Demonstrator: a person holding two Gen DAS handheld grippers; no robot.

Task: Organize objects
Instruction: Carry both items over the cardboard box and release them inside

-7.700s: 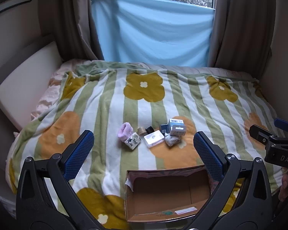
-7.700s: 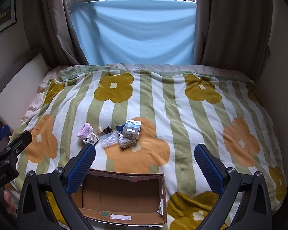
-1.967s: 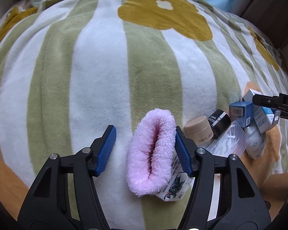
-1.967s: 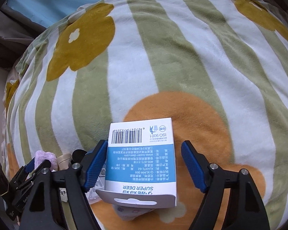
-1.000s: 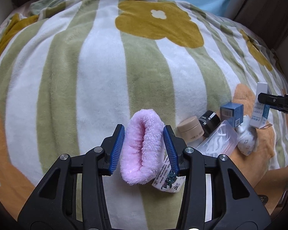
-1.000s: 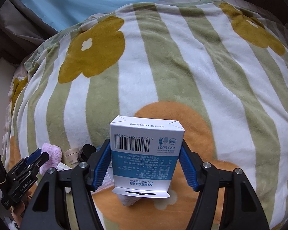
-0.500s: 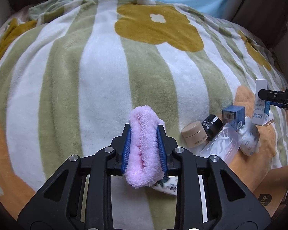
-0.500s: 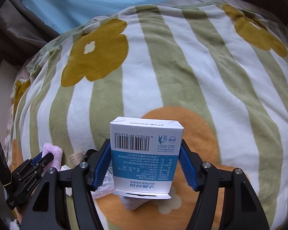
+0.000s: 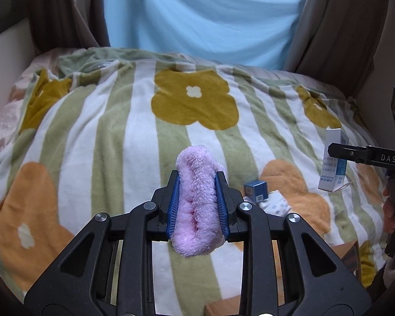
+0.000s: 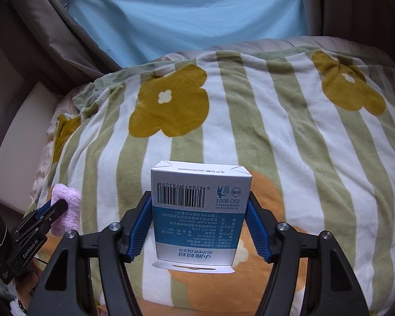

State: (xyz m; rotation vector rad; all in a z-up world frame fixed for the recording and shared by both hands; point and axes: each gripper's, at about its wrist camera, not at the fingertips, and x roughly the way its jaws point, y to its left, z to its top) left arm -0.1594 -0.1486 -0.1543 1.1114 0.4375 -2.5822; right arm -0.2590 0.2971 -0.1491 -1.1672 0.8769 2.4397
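I work above the bed, which is covered with a striped flower blanket [image 9: 113, 137]. At the near edge a corner of the cardboard box [image 9: 351, 256] shows; I judge the things must go inside it, and I cannot see whether anything is there already. My right claw [image 10: 200, 226] is clamped on the white and blue carton [image 10: 200, 210] and holds it in the air, clear of the blanket. My left claw [image 9: 197, 202] squeezes the pink fluffy cloth [image 9: 196, 205], also lifted. So two things are picked up but neither is put away yet. On the blanket, near the orange flower, a small blue box [image 9: 256, 190] and a white patterned pouch [image 9: 276, 205] lie touching each other; these are left to collect, I think.
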